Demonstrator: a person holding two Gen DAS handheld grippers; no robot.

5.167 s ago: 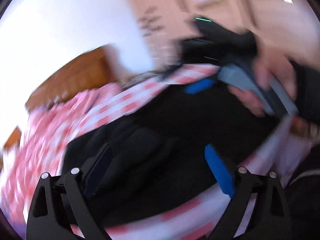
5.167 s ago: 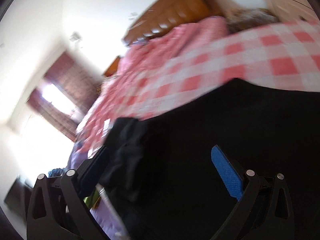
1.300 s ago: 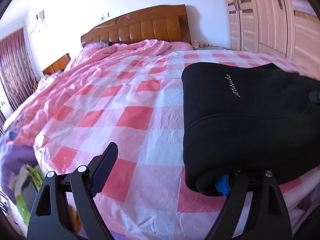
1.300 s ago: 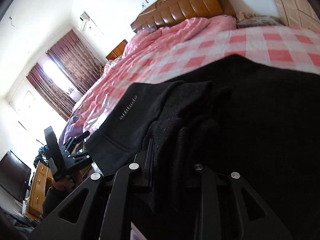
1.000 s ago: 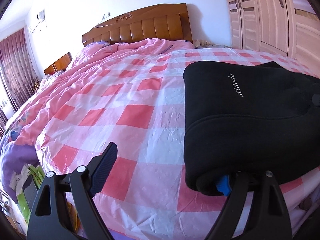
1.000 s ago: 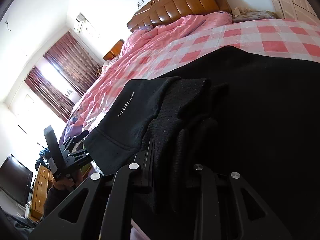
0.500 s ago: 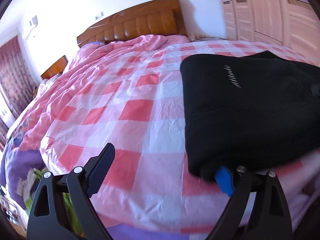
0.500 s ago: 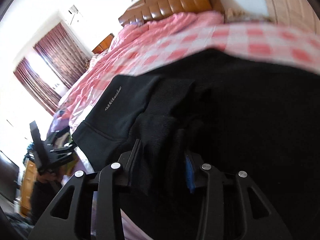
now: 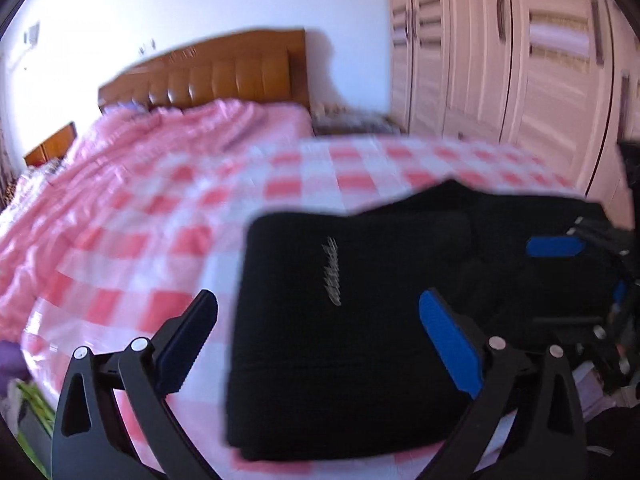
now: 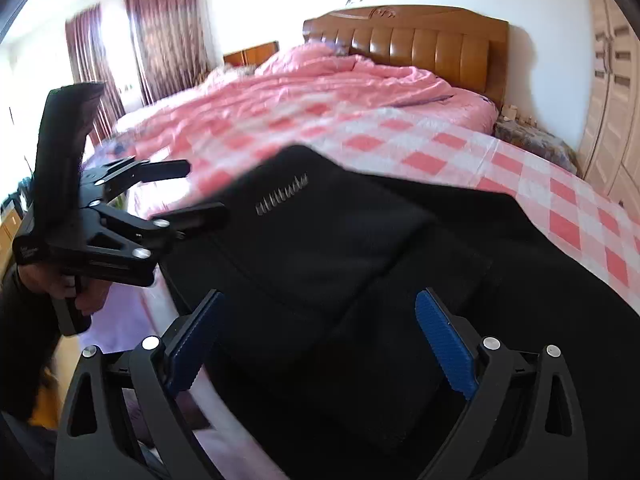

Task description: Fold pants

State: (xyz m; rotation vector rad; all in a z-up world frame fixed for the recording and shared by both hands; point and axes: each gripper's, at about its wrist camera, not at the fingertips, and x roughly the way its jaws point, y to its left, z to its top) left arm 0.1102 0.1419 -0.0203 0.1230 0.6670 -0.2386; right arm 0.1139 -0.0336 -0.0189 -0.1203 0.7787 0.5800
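A: Black knit pants [image 10: 328, 240], folded, lie on the pink-checked bed [image 9: 168, 240], near its edge.
B: Left tongs [image 9: 320, 344] and right tongs [image 10: 316, 340] both released, hovering; probably fold judged done.

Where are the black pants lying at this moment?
The black pants lie folded on the checked bedspread at the bed's foot edge, between the open left gripper and right gripper.

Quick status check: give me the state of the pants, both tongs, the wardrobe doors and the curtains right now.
Pants: folded, lying on the checked bedspread, not gripped.
Left tongs: open, empty, above the pants' near edge.
Right tongs: open, empty, over the pants.
Wardrobe doors: closed.
Curtains: drawn partway, with bright window gaps showing.
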